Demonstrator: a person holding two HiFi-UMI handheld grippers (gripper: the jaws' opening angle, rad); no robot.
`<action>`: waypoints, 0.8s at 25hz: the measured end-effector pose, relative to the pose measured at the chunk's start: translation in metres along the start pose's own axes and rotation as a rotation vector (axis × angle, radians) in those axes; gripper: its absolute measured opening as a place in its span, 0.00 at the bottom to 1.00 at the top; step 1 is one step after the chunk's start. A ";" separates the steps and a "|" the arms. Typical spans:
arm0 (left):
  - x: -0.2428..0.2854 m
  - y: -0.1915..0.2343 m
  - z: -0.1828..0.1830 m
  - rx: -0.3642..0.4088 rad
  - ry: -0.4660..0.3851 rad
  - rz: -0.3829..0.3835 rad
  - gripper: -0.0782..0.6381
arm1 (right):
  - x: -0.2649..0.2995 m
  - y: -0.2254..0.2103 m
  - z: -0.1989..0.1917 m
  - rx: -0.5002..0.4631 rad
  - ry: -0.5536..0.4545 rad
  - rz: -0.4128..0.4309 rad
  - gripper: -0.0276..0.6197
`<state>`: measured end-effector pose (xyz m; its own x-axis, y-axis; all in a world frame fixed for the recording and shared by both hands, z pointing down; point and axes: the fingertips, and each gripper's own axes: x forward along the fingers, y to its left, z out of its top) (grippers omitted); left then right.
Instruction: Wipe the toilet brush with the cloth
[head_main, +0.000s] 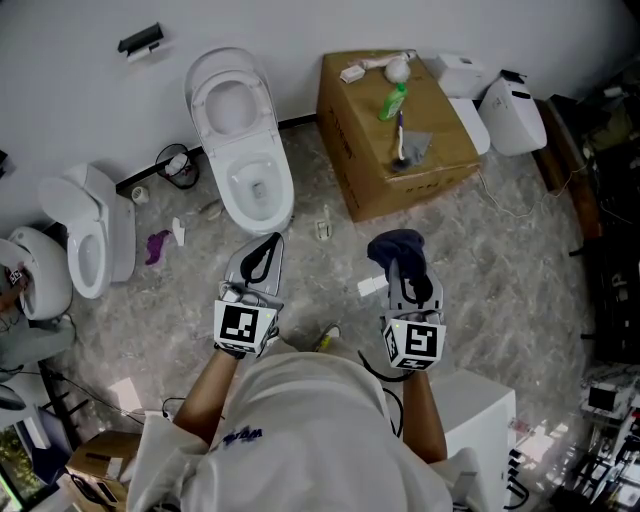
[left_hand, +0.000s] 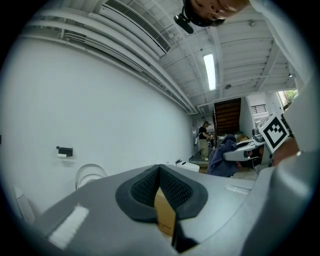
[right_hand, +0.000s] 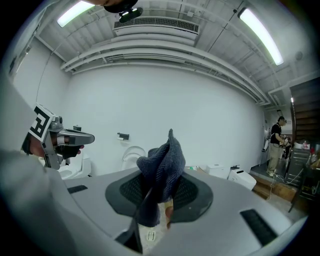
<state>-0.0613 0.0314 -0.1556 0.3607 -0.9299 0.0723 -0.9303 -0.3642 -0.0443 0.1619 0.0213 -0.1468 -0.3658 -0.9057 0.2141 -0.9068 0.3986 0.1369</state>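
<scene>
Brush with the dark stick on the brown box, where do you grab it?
Probably by its thin dark handle, the end away from the grey head. The brush lies flat on the cardboard box, so come from above, jaws across the handle. The left gripper is free; the right gripper holds the cloth.

Grey marbled stone floor (head_main: 500, 260); plain white wall (head_main: 80, 30); white ribbed ceiling (right_hand: 150, 52) with long fluorescent tube lights (left_hand: 209, 70); white ceramic toilet (head_main: 255, 170), lid raised, against wall; large brown cardboard box (head_main: 355, 120) beside it.
</scene>
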 end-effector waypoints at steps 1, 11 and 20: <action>0.000 -0.001 0.001 0.000 -0.001 -0.001 0.11 | 0.000 0.000 -0.001 0.000 0.002 0.003 0.21; -0.003 -0.007 0.001 0.001 0.003 -0.007 0.11 | -0.004 0.001 -0.001 0.002 0.003 0.005 0.21; -0.001 -0.009 0.003 -0.005 -0.008 -0.003 0.11 | -0.005 -0.001 -0.003 0.004 0.005 0.005 0.21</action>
<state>-0.0532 0.0356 -0.1583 0.3637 -0.9293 0.0641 -0.9296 -0.3665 -0.0395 0.1653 0.0262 -0.1450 -0.3689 -0.9031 0.2198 -0.9059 0.4023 0.1325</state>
